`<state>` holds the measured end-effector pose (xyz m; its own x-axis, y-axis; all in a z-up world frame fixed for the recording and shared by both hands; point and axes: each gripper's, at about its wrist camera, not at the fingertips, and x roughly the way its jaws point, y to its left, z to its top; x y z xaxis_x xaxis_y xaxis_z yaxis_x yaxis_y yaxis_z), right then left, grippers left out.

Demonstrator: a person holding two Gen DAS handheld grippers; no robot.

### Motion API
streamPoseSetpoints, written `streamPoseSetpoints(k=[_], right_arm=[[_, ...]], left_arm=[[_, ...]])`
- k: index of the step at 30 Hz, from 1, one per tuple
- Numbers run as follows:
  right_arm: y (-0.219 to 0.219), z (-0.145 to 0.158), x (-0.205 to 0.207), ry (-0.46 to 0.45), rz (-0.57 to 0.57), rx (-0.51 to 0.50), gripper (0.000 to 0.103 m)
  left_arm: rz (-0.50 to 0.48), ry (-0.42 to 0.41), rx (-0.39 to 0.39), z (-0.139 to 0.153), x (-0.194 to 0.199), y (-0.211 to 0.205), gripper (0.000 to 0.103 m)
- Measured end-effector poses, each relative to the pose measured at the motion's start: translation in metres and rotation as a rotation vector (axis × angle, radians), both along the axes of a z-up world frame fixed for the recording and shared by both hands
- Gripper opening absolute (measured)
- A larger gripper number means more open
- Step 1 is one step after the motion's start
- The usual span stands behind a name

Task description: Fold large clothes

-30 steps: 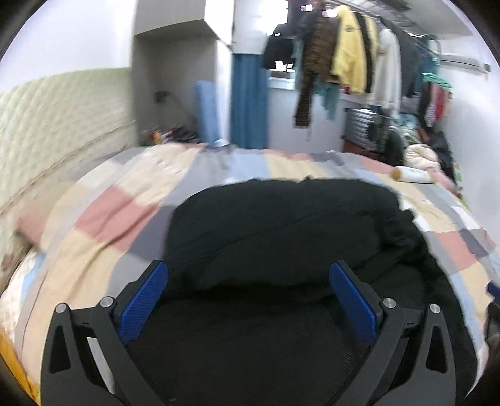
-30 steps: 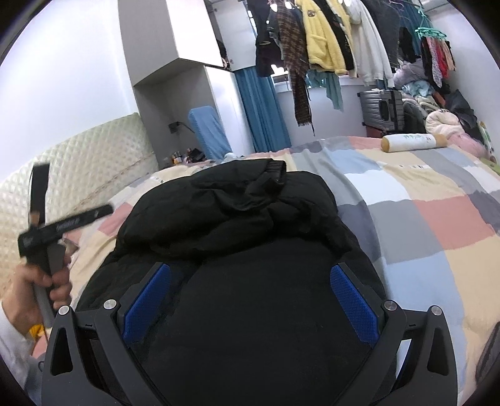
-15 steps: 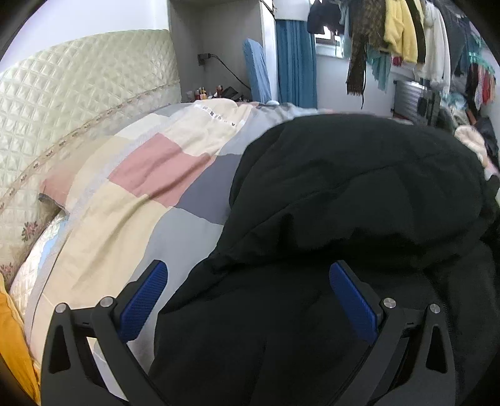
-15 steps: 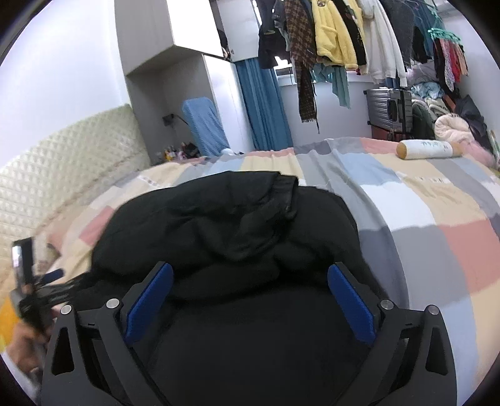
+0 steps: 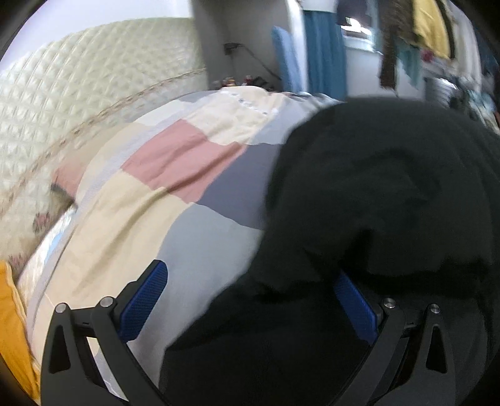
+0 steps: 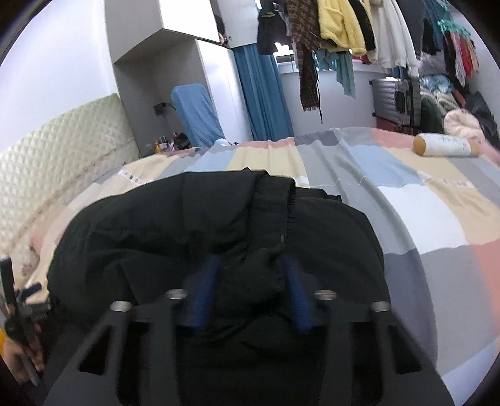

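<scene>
A bulky black jacket (image 6: 218,237) lies bunched on the patchwork bedspread (image 6: 422,200). My right gripper (image 6: 250,281) has its blue pads drawn in on a thick fold of the jacket's near edge. My left gripper (image 5: 250,290) is open at the jacket's left edge (image 5: 359,193), its right pad partly under the black fabric, its left pad over bare bedspread (image 5: 156,200). The left gripper also shows at the far left of the right wrist view (image 6: 18,309), held in a hand.
A quilted cream headboard (image 5: 78,109) runs along the left. A white roll (image 6: 443,145) lies on the bed's far right. Hanging clothes (image 6: 343,28), a suitcase (image 6: 393,96) and blue curtain (image 6: 262,93) stand beyond the bed. Orange fabric (image 5: 12,328) is at lower left.
My right gripper has closed from wide open onto a fold of the jacket. My left gripper has shifted left toward the jacket's edge and stays open.
</scene>
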<state>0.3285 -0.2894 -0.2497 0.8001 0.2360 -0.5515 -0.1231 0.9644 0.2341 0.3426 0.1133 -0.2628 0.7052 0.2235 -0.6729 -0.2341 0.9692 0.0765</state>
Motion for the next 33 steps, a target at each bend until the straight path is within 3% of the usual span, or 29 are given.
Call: streamPoseSetpoints(k=[3, 7, 20, 22, 23, 24, 26, 29, 33], right_arm=[[-0.001, 0.002, -0.004, 0.016, 0.026, 0.028, 0.018], [0.018, -0.001, -0.005, 0.014, 0.064, -0.048, 0.017], [0.022, 0.04, -0.033, -0.21, -0.008, -0.038, 0.019], [0.02, 0.044, -0.034, -0.233, -0.018, -0.033, 0.036], [0.019, 0.044, -0.033, -0.23, -0.006, -0.015, 0.051], [0.019, 0.044, -0.03, -0.223, 0.01, 0.005, 0.056], [0.019, 0.04, -0.025, -0.204, 0.021, 0.017, 0.058], [0.022, 0.03, -0.015, -0.158, 0.042, 0.024, 0.073], [0.022, 0.0, 0.005, -0.038, 0.045, 0.048, 0.073]], left_arm=[[0.038, -0.037, -0.073, 0.005, 0.001, 0.02, 0.103], [0.066, -0.049, -0.094, 0.01, 0.002, 0.034, 0.103], [0.059, -0.04, -0.138, 0.011, 0.003, 0.04, 0.103], [0.059, -0.042, -0.147, 0.01, 0.003, 0.041, 0.103], [0.058, -0.041, -0.148, 0.01, 0.003, 0.041, 0.103], [0.055, -0.04, -0.152, 0.01, 0.004, 0.04, 0.103], [0.056, -0.041, -0.15, 0.01, 0.003, 0.04, 0.103], [0.056, -0.04, -0.154, 0.01, 0.003, 0.039, 0.103], [0.055, -0.041, -0.152, 0.01, 0.003, 0.038, 0.103]])
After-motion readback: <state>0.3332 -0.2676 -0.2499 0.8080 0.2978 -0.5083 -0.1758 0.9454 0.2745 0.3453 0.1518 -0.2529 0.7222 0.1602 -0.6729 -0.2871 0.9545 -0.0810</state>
